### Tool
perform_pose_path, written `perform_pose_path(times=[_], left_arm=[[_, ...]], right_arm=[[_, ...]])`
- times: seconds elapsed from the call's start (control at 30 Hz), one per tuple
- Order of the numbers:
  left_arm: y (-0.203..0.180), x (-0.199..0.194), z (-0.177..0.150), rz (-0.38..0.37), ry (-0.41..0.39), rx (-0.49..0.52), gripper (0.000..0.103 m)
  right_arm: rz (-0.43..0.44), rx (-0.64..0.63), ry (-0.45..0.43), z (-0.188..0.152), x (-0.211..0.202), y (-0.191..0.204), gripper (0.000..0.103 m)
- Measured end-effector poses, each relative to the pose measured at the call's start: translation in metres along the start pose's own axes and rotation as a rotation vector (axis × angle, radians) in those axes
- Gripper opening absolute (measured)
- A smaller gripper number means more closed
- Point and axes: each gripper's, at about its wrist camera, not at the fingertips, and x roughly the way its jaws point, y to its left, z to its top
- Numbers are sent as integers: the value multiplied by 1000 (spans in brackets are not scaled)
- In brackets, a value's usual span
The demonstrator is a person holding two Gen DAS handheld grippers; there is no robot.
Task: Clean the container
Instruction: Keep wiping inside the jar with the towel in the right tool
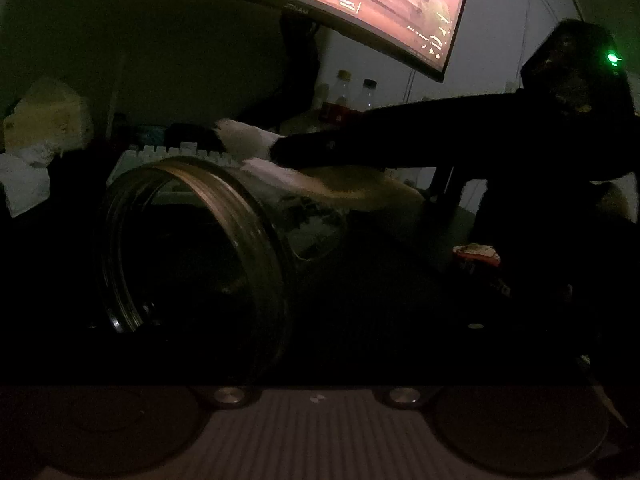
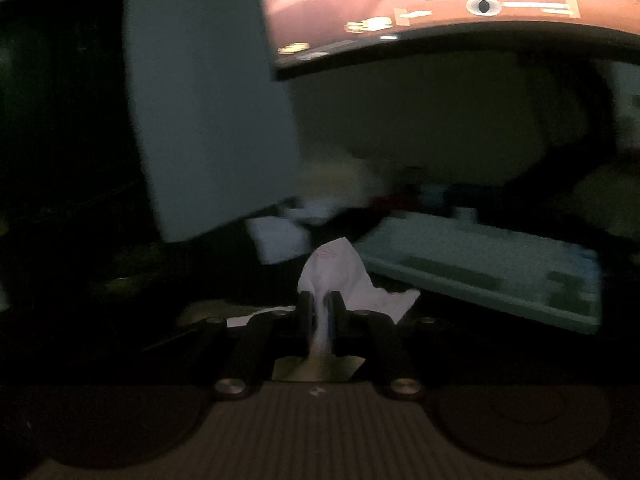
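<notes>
The clear container [image 1: 192, 264] lies on its side over the dark counter [image 1: 400, 300], mouth facing the left gripper (jaws lost in shadow, cannot tell their state), while the right gripper [image 2: 319, 312], jaws clamped on a white tissue [image 2: 340, 268], reaches across its upper wall.

White tissue [image 2: 344, 276], clear jar [image 1: 192, 248], orange monitor [image 1: 360, 4].
</notes>
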Motion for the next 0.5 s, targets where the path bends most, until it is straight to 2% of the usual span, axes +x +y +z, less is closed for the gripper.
perform_pose_path(times=[0.07, 0.17, 0.23, 0.3, 0.4, 0.5], left_arm=[[-1, 0, 0, 3, 0, 4, 103], [-2, 0, 0, 1, 1, 4, 103], [-1, -1, 0, -3, 1, -1, 103], [-2, -2, 0, -5, 1, -3, 103], [-3, -2, 0, -2, 0, -1, 103], [-4, -2, 1, -1, 0, 1, 103]], right_arm=[[5, 23, 3, 0, 3, 4, 11], [129, -15, -5, -2, 5, 24, 11], [156, -42, -6, -3, 5, 33, 11], [123, -27, -2, -2, 7, 31, 11], [15, 21, 1, -1, 12, 24, 11], [13, 38, -2, -1, 16, 28, 11]])
